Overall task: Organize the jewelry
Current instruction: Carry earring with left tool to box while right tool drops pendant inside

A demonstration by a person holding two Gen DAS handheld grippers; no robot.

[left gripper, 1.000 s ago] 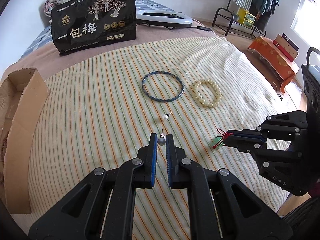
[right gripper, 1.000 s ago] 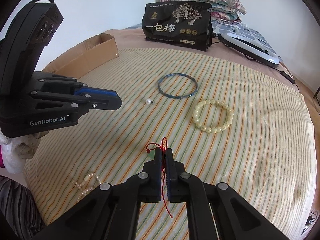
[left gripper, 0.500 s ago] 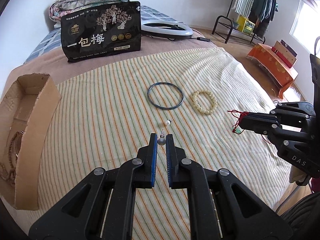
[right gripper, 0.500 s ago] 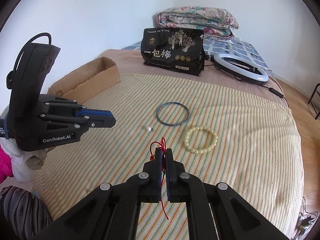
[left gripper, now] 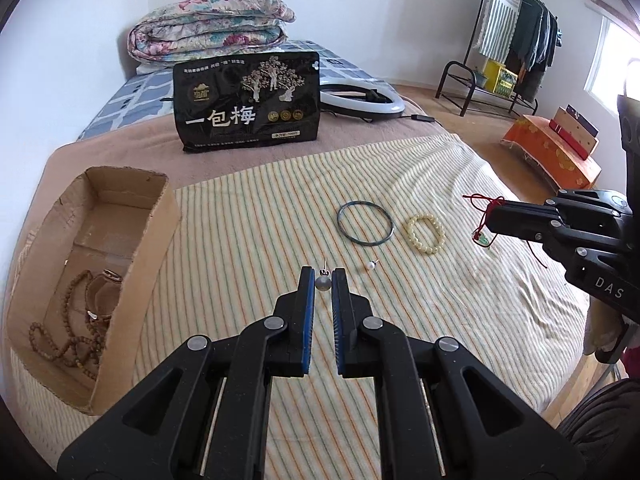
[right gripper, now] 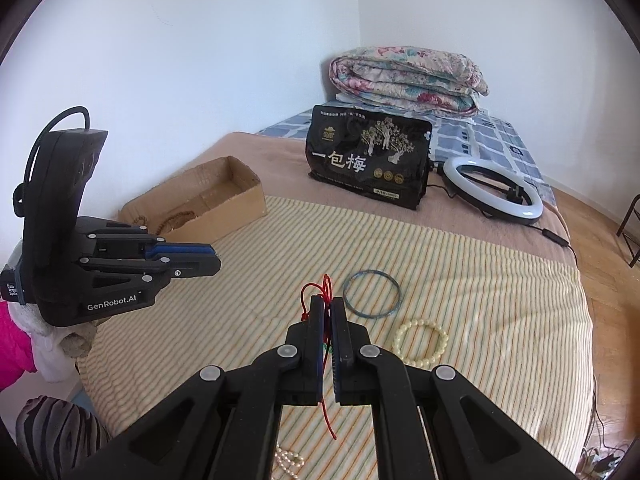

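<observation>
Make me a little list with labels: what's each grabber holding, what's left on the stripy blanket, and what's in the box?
left gripper: shut on grey pearl earring
right gripper: shut on red cord pendant
striped blanket: blue bangle, cream bead bracelet, white pearl earring, a pale bead strand
cardboard box: brown bead strings
</observation>
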